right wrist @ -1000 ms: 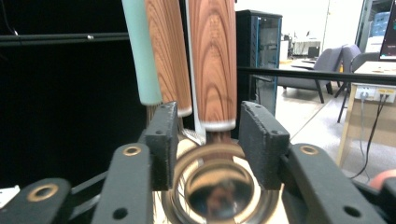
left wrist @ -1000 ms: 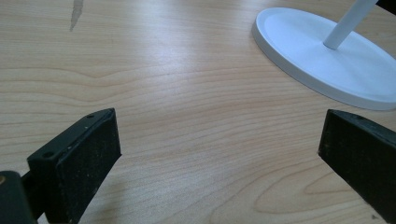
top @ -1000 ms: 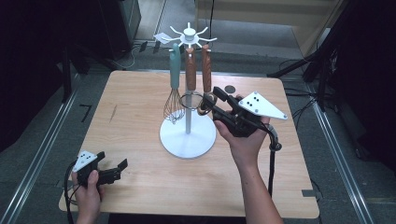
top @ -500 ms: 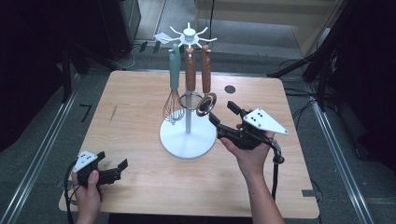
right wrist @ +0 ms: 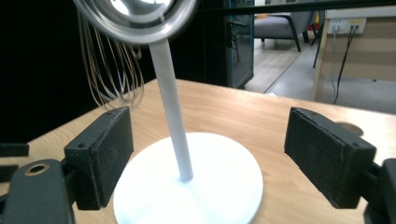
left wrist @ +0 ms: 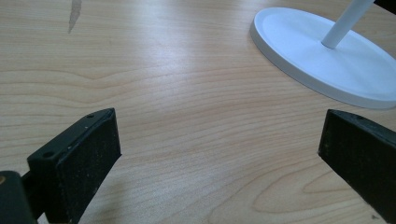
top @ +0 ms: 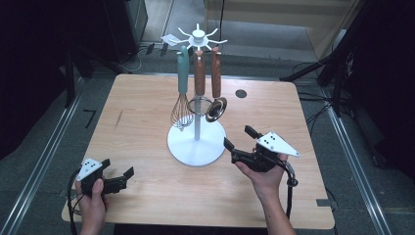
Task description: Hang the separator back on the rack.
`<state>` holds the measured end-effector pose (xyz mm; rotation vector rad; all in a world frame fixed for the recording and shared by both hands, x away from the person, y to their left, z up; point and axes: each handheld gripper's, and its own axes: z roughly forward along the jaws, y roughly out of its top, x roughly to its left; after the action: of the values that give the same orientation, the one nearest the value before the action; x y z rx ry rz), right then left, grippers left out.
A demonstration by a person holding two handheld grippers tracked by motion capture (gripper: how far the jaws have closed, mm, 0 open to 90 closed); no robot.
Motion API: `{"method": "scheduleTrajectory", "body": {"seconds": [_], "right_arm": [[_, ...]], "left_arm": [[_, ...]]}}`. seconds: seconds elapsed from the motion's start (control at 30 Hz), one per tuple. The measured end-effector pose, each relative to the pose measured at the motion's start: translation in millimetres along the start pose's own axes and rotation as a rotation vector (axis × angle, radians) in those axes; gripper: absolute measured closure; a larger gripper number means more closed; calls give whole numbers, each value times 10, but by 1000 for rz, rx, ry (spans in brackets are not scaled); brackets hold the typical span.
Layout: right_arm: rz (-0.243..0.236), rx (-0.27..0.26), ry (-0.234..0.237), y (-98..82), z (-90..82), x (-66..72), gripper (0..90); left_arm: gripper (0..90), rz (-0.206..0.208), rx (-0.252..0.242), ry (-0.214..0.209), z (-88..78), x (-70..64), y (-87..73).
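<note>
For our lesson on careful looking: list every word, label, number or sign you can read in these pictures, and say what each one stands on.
"7": a dark mark shaped like this digit on the floor left of the table.
White tag at the top of the utensil stand: too small and blurred to read.
Grey plates with black dots on the left gripper and right gripper: dots, no letters.

The right gripper (top: 238, 138) has been drawn away from the hanging ladle (top: 216, 108) near the middle of the high view and brought down toward the lower right of the frame, just beside the white stand's base (top: 183, 147). Its jaws have just been opened wide, and nothing is held between them. The ladle has been left hanging free on the stand, apart from the gripper.
</note>
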<state>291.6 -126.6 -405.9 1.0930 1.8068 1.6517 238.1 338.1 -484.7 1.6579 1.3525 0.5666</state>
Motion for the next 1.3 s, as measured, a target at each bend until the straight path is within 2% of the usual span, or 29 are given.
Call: {"method": "scheduleTrajectory", "body": {"seconds": [0.17,0.27,0.43,0.6,0.7,0.77,0.9,1.03,1.1,1.17,1.23,1.3], "right_arm": [[-8,44,-27,-200,-39,-51,152],[8,50,-50,-301,-82,-106,153],[31,73,-62,-458,-162,-176,152],[31,90,-83,-563,-223,-237,153],[8,102,-116,-651,-248,-251,154],[17,116,-122,-733,-254,-277,154],[23,134,-144,-819,-267,-306,153],[32,148,-153,-877,-308,-379,153],[33,164,-170,-910,-345,-439,153],[57,163,-184,-939,-400,-509,154],[46,158,-230,-956,-471,-565,164],[46,160,-248,-966,-520,-605,163]], "left_arm": [[0,1,1,-1,1,1,1],[0,1,0,-1,1,-1,0],[0,1,1,0,1,-1,0],[0,0,-1,-4,-2,1,0],[0,-1,-2,-4,-2,3,-1],[0,-3,-3,-4,-3,2,-1],[0,17,-8,-1,-12,-16,-5],[0,17,-14,2,-14,-19,-7],[0,13,-17,-1,-14,-15,-8],[0,12,-17,-1,-14,-14,-8],[0,13,-16,0,-13,-16,-7],[0,14,-17,-1,-14,-15,-8]]}}
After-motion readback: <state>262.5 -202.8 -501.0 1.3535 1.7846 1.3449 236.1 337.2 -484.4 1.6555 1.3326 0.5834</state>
